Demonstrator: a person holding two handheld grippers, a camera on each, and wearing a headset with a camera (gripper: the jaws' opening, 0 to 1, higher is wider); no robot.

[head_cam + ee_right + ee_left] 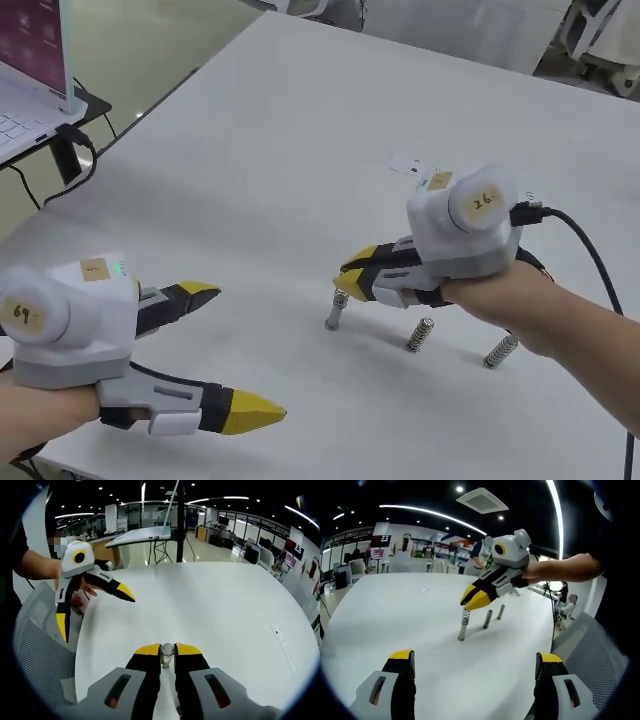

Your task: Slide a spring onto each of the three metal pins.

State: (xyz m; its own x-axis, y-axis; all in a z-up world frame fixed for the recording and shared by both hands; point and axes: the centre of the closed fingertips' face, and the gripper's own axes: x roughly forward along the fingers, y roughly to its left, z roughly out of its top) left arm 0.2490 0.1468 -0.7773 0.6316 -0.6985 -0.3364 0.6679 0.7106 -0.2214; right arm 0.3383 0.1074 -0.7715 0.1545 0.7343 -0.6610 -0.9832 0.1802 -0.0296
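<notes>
The left gripper [226,350], a white-and-grey hand-held tool with black jaws tipped in yellow, hangs over the near-left part of the white tabletop [280,150]. Its jaws are spread wide and hold nothing. Beyond it and further left, past the table's edge, sits an open white laptop [25,80].

To the right of the left gripper, well apart from its tips, a thin metal pin [333,318] stands upright on the tabletop. The right gripper [350,283], of the same make, comes in from the right with its jaws pointing left, directly over the top of this pin. Its jaws are clenched on a small coiled metal spring [167,655], which sits pinched between the two yellow tips in the right gripper view. In the left gripper view the coil is around the upper part of the pin, just under those tips, with the lower shaft bare down to the table.

Under the hand that holds the right gripper, and to its right, stand two more pins [420,335], each with a coil around it. A black cable [580,240] runs from the back of the right gripper off to the right.
</notes>
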